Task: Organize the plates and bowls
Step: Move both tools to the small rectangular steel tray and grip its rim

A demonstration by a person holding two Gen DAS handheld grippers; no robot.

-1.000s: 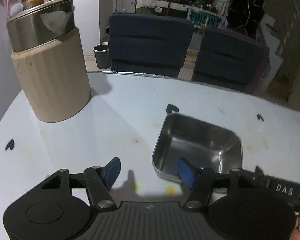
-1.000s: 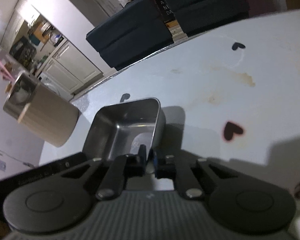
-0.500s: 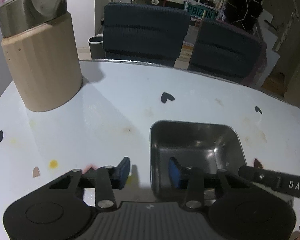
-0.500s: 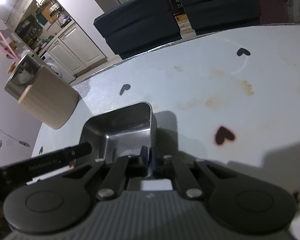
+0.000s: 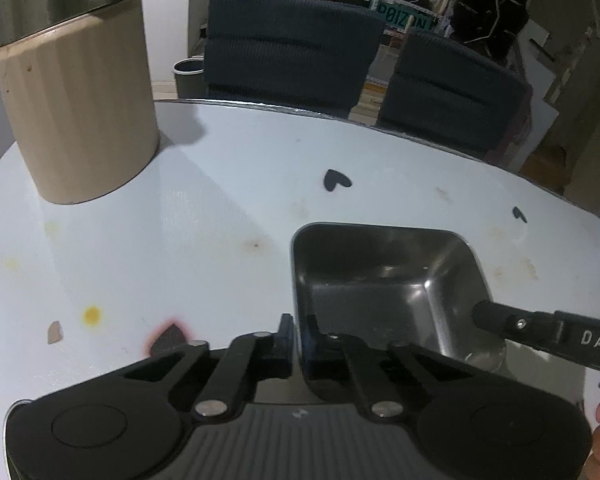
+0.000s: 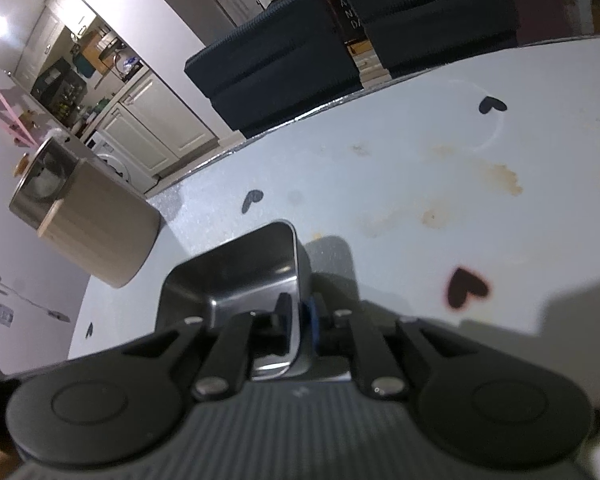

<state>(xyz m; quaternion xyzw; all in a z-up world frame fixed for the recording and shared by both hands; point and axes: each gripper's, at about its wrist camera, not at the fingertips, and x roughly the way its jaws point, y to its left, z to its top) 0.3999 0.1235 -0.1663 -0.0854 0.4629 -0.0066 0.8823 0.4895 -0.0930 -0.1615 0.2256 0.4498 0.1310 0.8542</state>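
The steel bowl (image 5: 384,280) is sat on the tabletop (image 5: 180,220) right in front of both grippers, its long side running away from them, and it's pinched from two sides: the left gripper (image 5: 298,336) is clamped on the near-left wall and the right gripper (image 6: 300,316) on the right wall. A second ago the left gripper was wide open beside the bowl, so now it's been closed down onto the rim, while the right one hasn't been loosened at all.

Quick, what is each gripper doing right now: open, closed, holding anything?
Left gripper: closed on the left wall of the steel bowl.
Right gripper: closed on the bowl's right wall.
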